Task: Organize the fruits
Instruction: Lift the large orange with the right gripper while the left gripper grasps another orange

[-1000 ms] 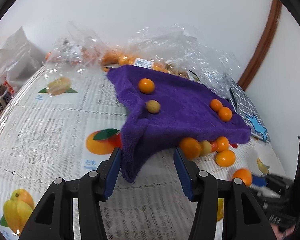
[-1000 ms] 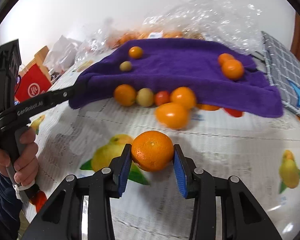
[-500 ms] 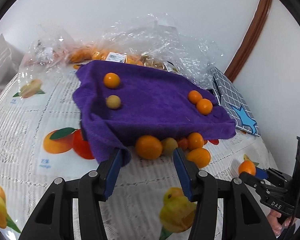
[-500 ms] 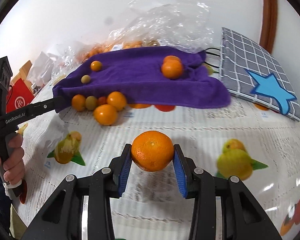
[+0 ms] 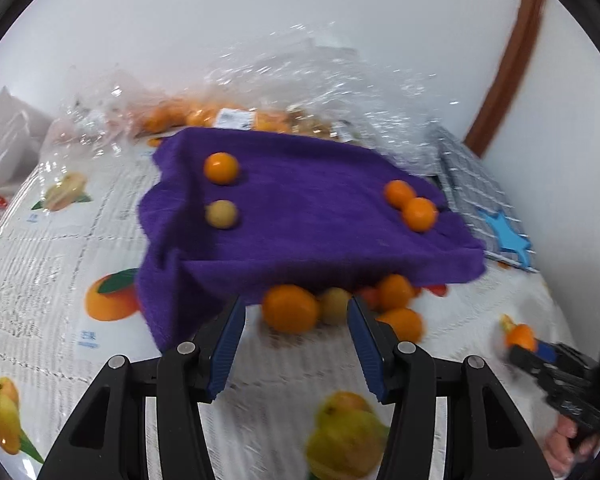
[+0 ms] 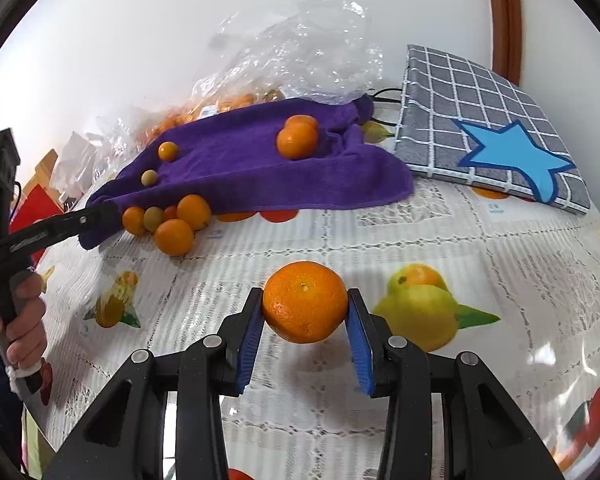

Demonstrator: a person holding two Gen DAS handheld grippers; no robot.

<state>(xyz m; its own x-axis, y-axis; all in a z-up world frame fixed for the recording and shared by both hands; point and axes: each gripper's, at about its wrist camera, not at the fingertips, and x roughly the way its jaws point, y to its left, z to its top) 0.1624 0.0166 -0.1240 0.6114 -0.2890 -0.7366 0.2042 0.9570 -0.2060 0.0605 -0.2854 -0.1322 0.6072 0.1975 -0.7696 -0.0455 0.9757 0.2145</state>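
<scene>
From where I stand, the purple towel (image 5: 312, 216) hides whatever props it up, and its front edge covers part of the fruit cluster (image 5: 340, 304) at six o'clock. The plastic bag (image 5: 260, 96) at twelve o'clock is smeared by motion blur, its label (image 5: 234, 118) unreadable. The gripper bodies run off the bottom edges.

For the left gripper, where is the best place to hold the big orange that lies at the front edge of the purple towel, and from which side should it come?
Grip the big orange across its widest middle, coming low from the front. It is round and sits on the tablecloth. The left gripper is open and already faces it. A pale fruit touches its right side, so the right finger has little room there.
</scene>
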